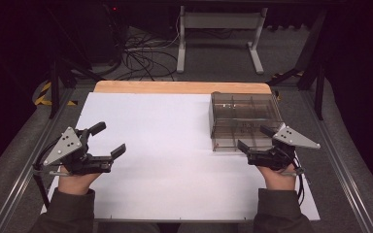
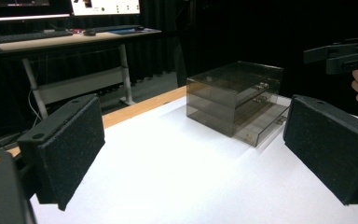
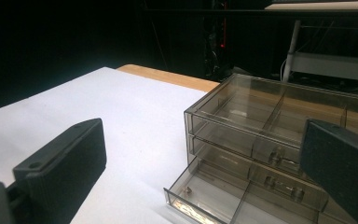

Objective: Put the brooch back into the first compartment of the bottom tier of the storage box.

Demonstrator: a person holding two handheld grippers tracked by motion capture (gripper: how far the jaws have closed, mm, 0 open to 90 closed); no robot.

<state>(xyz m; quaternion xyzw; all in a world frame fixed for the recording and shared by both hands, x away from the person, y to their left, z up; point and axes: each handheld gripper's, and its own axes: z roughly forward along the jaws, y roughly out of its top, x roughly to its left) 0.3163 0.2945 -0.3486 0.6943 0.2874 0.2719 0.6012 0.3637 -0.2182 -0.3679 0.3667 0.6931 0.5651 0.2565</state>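
- drawer box (image 1: 243,119): stands on the right rear part of the counter (image 1: 165,160), near the wooden back edge (image 1: 182,87); its fronts face the person, presumably so the drawers pull toward the hands.
- bottom drawer (image 3: 223,196): pulled partway out over the white sheet; the drawers above sit flush. two small knobs show on its front, a divider splits the inside, and no contents can be made out.
- material: smoky clear plastic, hard, square-edged, stacked in three tiers.
- right gripper (image 1: 255,139): just in front of the open drawer, fingers spread, holding nothing; well placed to push or pull it, in my judgement.
- left gripper (image 1: 108,140): well apart at the left side, fingers (image 2: 65,147) spread and empty; pads are black, grainy foam blocks.
- counter surface: matte white sheet, flat.
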